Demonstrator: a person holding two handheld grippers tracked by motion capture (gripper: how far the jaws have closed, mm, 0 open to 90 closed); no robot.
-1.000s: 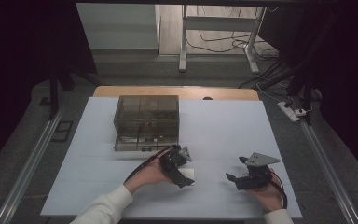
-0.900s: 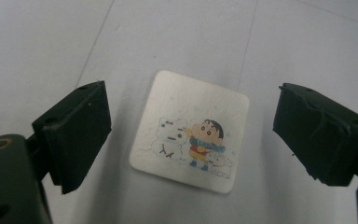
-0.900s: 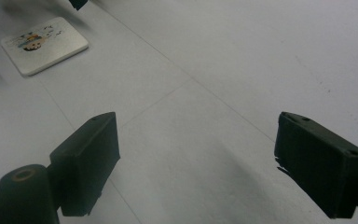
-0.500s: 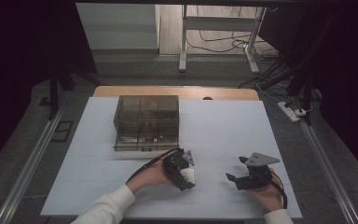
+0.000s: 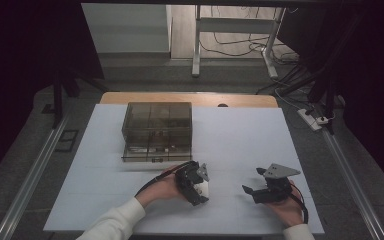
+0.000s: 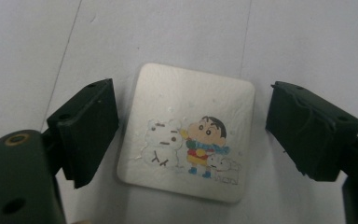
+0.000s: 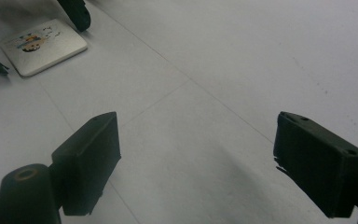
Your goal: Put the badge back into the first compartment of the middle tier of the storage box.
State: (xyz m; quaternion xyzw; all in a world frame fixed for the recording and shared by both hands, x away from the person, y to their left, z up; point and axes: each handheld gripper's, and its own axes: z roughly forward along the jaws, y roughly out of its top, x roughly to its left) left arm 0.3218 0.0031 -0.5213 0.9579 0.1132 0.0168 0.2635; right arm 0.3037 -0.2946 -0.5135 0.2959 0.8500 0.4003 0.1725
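Smoky clear box (image 5: 156, 131) — contents hard to make out — sits far-left on the tabletop (image 5: 240, 135); left gripper (image 6: 191, 135) fingers spread around a cartoon tile (image 6: 189, 133), right gripper (image 7: 209, 163) fingers spread — empty.

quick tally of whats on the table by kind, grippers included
grippers: 2 (left gripper, right gripper, fingers of both spread)
clear compartment box: 1
cartoon tile: 1
total: 4
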